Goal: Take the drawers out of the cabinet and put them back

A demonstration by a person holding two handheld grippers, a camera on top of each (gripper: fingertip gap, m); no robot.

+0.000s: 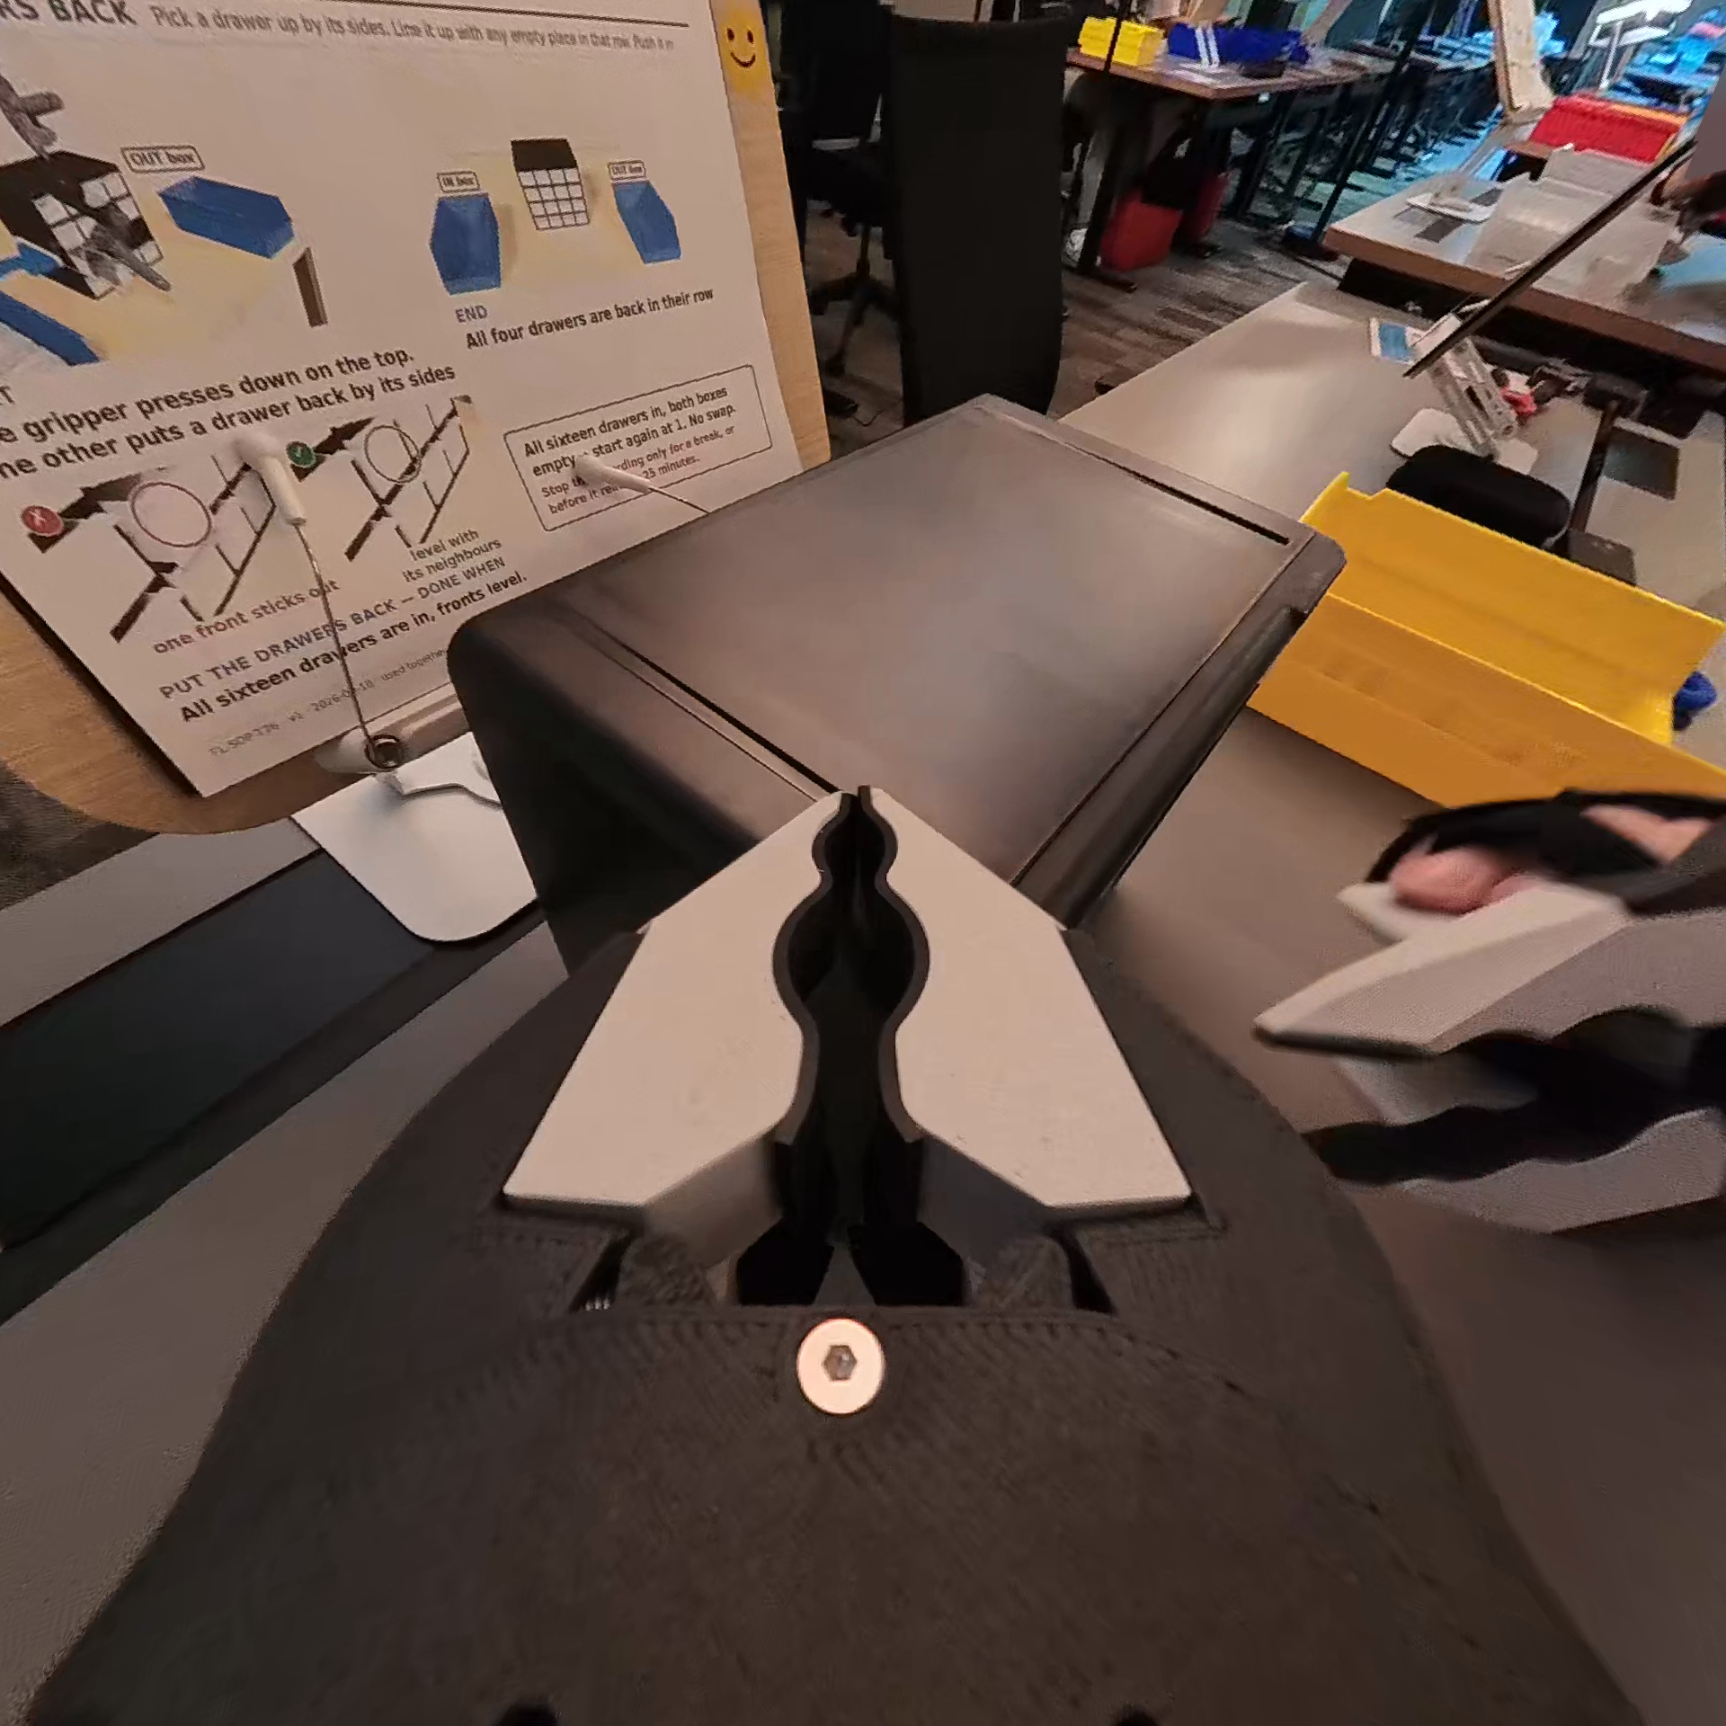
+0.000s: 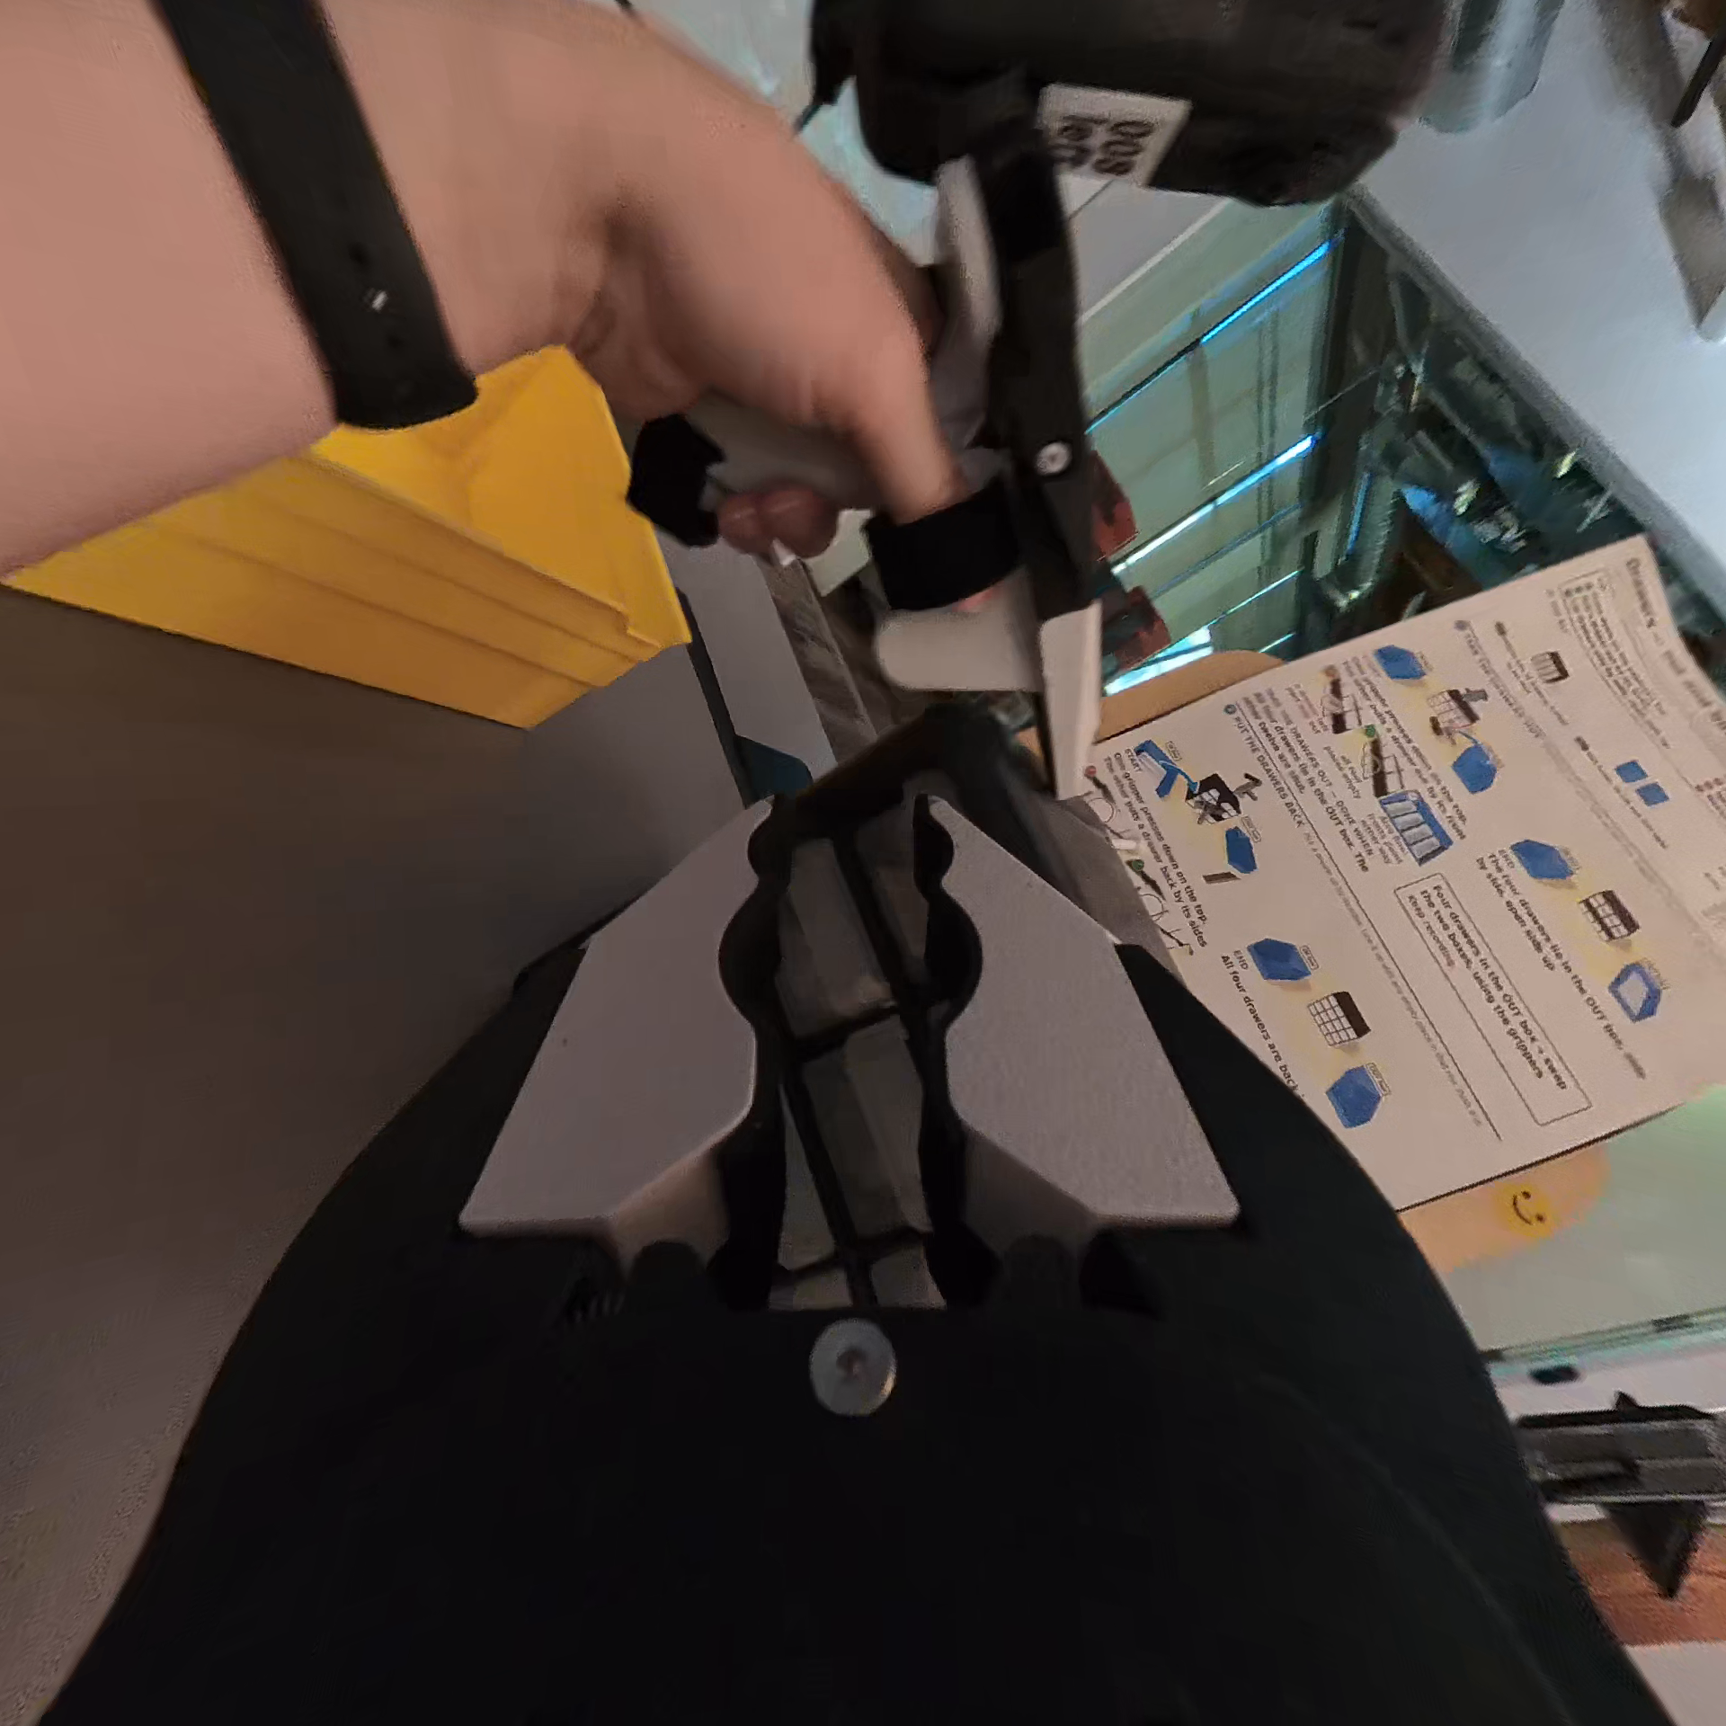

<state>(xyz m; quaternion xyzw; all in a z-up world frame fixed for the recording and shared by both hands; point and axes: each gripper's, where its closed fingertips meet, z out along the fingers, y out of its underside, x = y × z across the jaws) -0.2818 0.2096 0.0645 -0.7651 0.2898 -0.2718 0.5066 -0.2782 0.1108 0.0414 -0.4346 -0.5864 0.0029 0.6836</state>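
Two tongs, one cabinet (image 1: 934, 579) standing mid-surface: the left tongs (image 1: 860, 794) are hovering pinched shut and empty over its top's near edge. The right tongs (image 2: 850, 813) are hanging slightly parted, seemingly empty, facing its front, so they're probably nearer the drawers.

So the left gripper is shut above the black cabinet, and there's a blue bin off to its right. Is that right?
Nearly. The bin right of the black cabinet is yellow, not blue, as the left wrist view shows. The left gripper is indeed shut above the cabinet.
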